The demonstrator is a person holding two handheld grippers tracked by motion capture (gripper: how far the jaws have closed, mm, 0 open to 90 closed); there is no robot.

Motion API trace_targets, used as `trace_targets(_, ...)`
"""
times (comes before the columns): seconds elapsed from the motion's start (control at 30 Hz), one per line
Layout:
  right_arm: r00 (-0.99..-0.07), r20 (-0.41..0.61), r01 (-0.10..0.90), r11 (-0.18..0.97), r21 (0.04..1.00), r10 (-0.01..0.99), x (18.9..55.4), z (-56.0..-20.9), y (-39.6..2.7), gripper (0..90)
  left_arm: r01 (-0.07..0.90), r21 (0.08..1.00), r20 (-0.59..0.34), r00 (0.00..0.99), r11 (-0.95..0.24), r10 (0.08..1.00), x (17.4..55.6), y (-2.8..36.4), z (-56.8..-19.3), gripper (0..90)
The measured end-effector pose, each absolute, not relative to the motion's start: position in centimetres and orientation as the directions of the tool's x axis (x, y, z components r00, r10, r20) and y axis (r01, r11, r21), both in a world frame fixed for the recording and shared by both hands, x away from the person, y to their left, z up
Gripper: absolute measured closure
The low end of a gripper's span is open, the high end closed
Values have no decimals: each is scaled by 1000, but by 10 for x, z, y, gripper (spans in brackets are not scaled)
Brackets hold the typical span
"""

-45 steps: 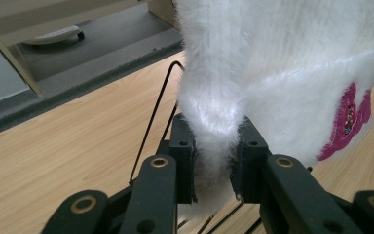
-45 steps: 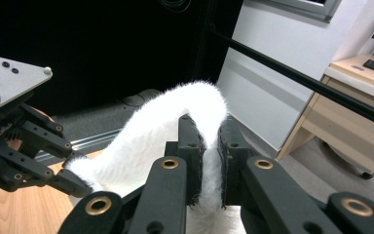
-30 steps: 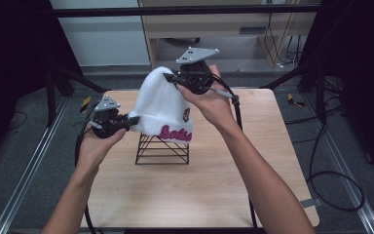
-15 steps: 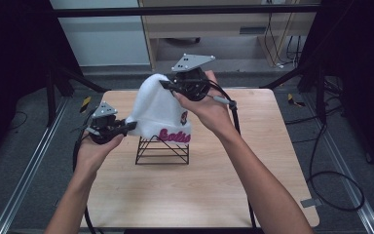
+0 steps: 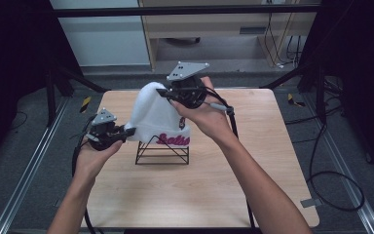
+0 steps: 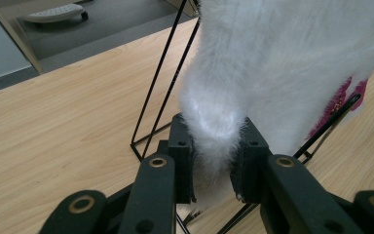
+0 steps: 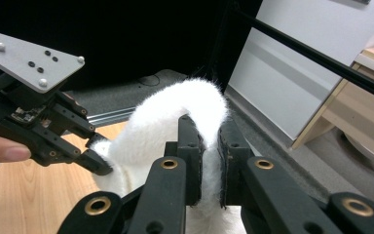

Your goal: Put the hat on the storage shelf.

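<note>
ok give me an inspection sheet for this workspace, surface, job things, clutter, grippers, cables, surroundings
surface: light wooden table, bare around the stand
job's things: white fuzzy hat with pink lettering, draped over a black wire stand
clutter: nothing seen on the table
grippers: left hand-held gripper shut on the hat's lower edge, fabric pinched between its jaws in the left gripper view; right hand-held gripper shut on a fold at the hat's top
cables: a black cable trails from the right hand-held gripper across the table; more black cable loops on the floor at right
surroundings: grey floor, black frame bars, pale cabinet and wooden furniture behind
</note>
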State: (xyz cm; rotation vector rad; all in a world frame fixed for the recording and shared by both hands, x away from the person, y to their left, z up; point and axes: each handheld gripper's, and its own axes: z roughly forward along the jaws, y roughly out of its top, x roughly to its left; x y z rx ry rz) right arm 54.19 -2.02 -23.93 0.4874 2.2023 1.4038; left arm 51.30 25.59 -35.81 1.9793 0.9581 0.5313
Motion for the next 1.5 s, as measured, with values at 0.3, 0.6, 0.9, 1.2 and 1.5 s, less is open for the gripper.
trace_targets(0.3, -830, -196, 49, 419, 907, 522, 538, -247, -19, 831, 427, 837, 9, 616, -343, 787, 510, 257, -367, 730)
trace_targets(0.6, -836, -188, 64, 432, 899, 515, 532, -255, -20, 831, 426, 834, 12, 620, -350, 784, 508, 260, -375, 728)
trace_targets(0.9, -842, -178, 81, 446, 891, 510, 530, -267, -21, 830, 436, 833, -3, 621, -342, 784, 507, 262, -387, 726)
trace_targets(1.2, -848, -163, 98, 452, 886, 504, 530, -279, -19, 830, 450, 824, -4, 612, -344, 791, 506, 266, -397, 726)
trace_targets(1.5, -854, -156, 112, 467, 877, 497, 527, -288, -15, 830, 464, 820, -20, 610, -337, 792, 506, 267, -409, 727)
